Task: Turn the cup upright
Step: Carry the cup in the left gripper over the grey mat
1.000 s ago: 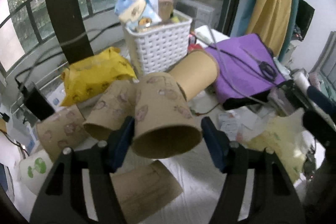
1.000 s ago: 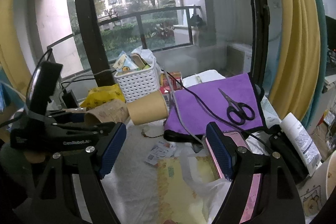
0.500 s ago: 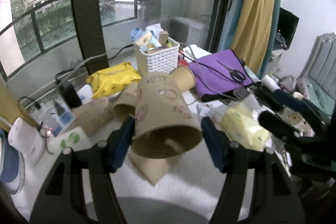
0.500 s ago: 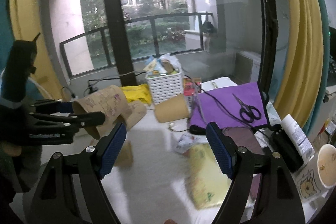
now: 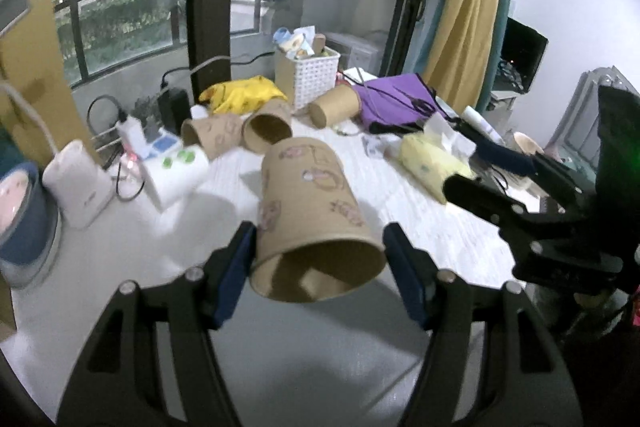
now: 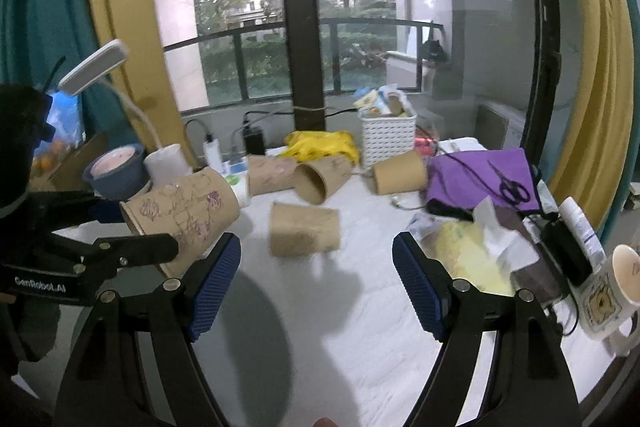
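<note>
**Paper cup held on its side above the desk**

The left gripper [image 5: 318,259] grasps a printed paper cup [image 5: 312,203] near its rim, one blue pad on each side. The cup lies tilted, its open mouth facing the camera and its closed base pointing away toward the window. From the right wrist view the same cup [image 6: 184,211] hangs in the air at the left, clear of the white desk [image 6: 352,327], mouth toward the left and base toward the right.

The right gripper [image 6: 316,283] hovers over the desk with its fingers [image 6: 214,277] spread wide and nothing between them.

Farther back, four more paper cups lie on their sides: one alone in the middle of the desk [image 6: 304,229], two touching by the yellow bag [image 6: 322,145], and a plain one [image 6: 398,173] just in front of the white basket [image 6: 388,137]. A purple cloth [image 6: 484,173] with scissors [image 6: 512,189] on it sits to the right, and a mug [image 6: 612,291] stands at the right edge.
</note>
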Demonstrator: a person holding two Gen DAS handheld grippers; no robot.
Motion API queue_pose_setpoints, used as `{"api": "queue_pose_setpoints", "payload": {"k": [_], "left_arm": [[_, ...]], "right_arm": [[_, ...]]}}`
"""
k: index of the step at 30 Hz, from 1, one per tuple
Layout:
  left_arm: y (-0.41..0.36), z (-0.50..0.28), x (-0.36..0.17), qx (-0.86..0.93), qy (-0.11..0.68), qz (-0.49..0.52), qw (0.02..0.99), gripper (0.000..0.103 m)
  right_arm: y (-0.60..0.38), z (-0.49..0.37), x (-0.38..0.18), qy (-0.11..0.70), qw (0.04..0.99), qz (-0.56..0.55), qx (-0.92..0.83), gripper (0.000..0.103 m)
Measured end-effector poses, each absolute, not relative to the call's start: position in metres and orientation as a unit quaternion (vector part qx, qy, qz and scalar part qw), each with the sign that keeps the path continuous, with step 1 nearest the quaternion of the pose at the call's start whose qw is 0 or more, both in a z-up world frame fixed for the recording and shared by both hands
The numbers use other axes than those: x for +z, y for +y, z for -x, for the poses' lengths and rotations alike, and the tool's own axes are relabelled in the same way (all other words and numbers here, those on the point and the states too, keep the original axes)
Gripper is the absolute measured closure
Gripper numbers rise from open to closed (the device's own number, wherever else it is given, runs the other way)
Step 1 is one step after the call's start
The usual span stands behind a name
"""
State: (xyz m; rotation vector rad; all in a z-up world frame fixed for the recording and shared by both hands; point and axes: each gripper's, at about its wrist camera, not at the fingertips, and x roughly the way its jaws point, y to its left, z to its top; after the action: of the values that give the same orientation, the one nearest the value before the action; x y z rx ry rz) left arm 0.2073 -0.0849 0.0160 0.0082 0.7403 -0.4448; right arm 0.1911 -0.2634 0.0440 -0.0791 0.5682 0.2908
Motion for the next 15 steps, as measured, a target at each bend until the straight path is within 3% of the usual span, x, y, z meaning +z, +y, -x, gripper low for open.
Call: {"api": "queue_pose_setpoints", "payload": {"k": [15], "left_arm": [[-0.042,-0.123,-0.028,-0.219,0.377,0.004,0.9,0.037]], "right_arm": [[-0.213,-0.131,0.027,0.289,0.94,0.058,0.174,0.022]]}}
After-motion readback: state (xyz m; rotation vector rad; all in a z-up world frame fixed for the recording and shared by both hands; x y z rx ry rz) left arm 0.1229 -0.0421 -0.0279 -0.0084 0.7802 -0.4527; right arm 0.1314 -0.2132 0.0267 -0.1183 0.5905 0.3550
